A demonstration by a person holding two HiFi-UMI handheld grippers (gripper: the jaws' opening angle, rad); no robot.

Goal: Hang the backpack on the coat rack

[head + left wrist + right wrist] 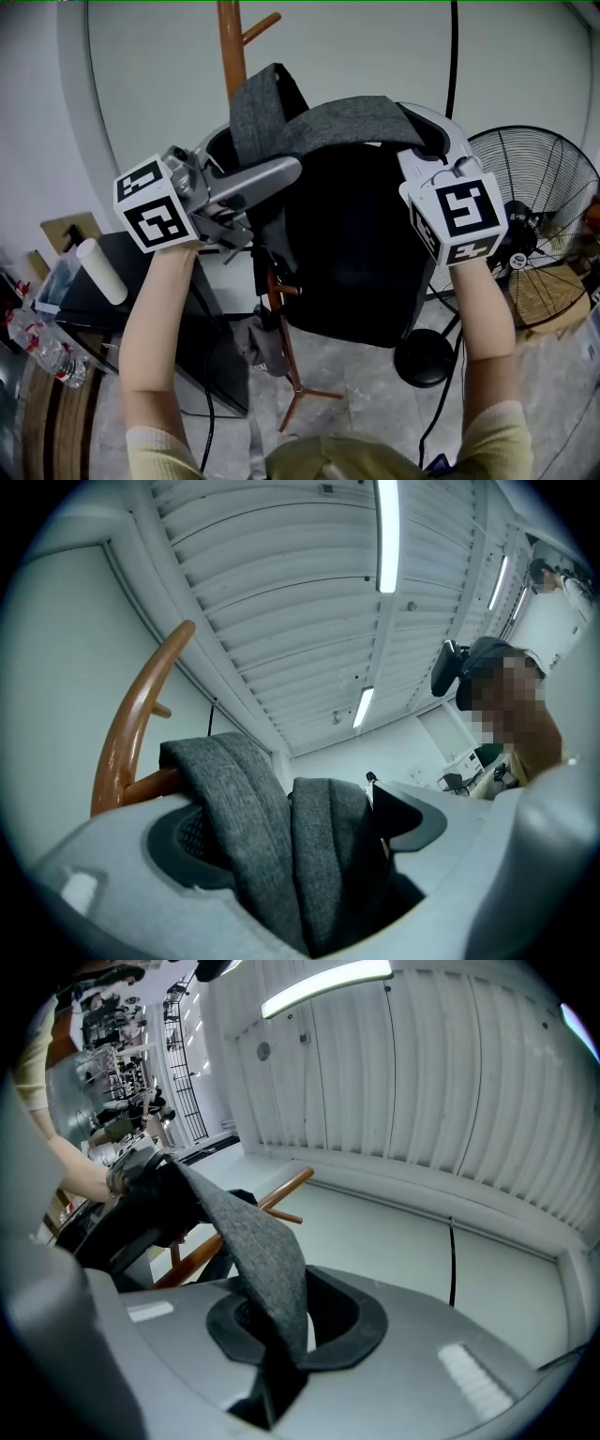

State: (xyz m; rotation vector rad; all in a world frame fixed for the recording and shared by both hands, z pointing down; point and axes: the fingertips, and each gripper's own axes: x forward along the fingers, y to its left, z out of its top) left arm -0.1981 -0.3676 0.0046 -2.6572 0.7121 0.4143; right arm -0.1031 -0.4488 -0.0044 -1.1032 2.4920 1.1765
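Observation:
A black backpack with grey felt straps hangs in front of the wooden coat rack. My left gripper stands open around two grey straps, which rise between its pads beside a curved wooden peg. One strap loops up against the rack's pole. My right gripper is shut on the other, wide grey strap. In the right gripper view that strap is pinched between the pads of the right gripper. The rack's pegs show behind it.
A standing fan is at the right, its round base on the floor. A black cabinet with a white roll stands at the left, water bottles beside it. The rack's legs spread below the bag.

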